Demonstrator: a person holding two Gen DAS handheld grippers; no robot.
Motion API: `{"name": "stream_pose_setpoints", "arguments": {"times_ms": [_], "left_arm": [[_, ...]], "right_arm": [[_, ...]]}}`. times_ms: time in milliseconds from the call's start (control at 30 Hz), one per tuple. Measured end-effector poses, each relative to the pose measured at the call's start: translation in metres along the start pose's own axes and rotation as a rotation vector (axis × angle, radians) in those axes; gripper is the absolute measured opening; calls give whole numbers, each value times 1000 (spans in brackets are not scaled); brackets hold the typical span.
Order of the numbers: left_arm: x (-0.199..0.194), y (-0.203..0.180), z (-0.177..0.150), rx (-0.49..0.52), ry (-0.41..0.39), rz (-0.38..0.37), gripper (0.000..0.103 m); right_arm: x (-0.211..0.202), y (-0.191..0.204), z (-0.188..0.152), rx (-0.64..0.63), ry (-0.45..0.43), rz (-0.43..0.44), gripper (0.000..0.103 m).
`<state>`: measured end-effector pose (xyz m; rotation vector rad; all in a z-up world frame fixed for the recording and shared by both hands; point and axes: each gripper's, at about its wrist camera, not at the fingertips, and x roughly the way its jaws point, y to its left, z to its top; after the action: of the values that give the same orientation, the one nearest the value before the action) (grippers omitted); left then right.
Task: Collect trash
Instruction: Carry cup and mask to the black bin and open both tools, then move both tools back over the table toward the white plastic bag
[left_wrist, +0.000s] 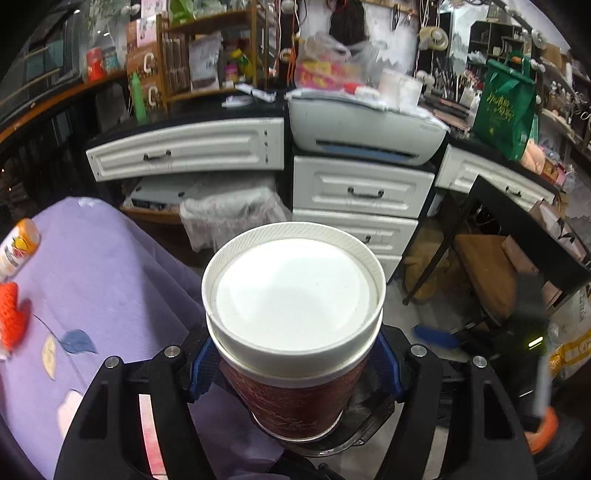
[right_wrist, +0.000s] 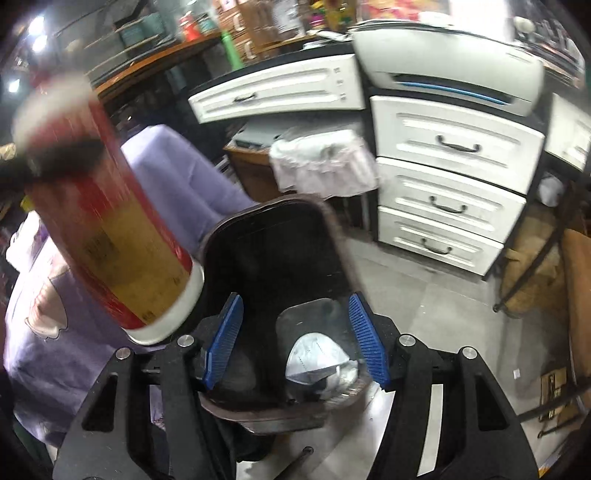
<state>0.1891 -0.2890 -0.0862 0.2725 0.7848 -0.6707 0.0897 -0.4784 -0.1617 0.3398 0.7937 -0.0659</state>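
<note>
My left gripper (left_wrist: 295, 365) is shut on a red paper cup (left_wrist: 295, 402) with a white lid (left_wrist: 291, 291). The cup hangs above a dark bin rim (left_wrist: 354, 435). In the right wrist view the same cup (right_wrist: 107, 236) appears blurred at the left, tilted with its lid end down, beside the open black trash bin (right_wrist: 280, 251). My right gripper (right_wrist: 295, 339) is open and empty, its blue pads (right_wrist: 225, 339) over the bin mouth. Crumpled white trash (right_wrist: 317, 362) lies at the bottom of the bin.
A table with a purple cloth (left_wrist: 92, 277) stands to the left, with an orange-capped bottle (left_wrist: 18, 247) and a red knitted item (left_wrist: 11, 314) on it. White drawers (left_wrist: 362, 188) and a printer (left_wrist: 365, 125) stand ahead. A black desk (left_wrist: 524, 229) is on the right.
</note>
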Motion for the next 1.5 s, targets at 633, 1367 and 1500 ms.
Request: {"name": "stream_pose_setpoints", "arguments": {"times_ms": [633, 1367, 1500], "left_arm": [[95, -31, -49, 81, 214, 45, 69], [23, -32, -46, 102, 92, -2, 93], [-16, -23, -40, 82, 10, -6, 96]], "right_arm": [[-51, -27, 16, 47, -122, -76, 61], [-78, 4, 31, 16, -192, -36, 65], [-85, 21, 34, -9, -206, -10, 66]]}}
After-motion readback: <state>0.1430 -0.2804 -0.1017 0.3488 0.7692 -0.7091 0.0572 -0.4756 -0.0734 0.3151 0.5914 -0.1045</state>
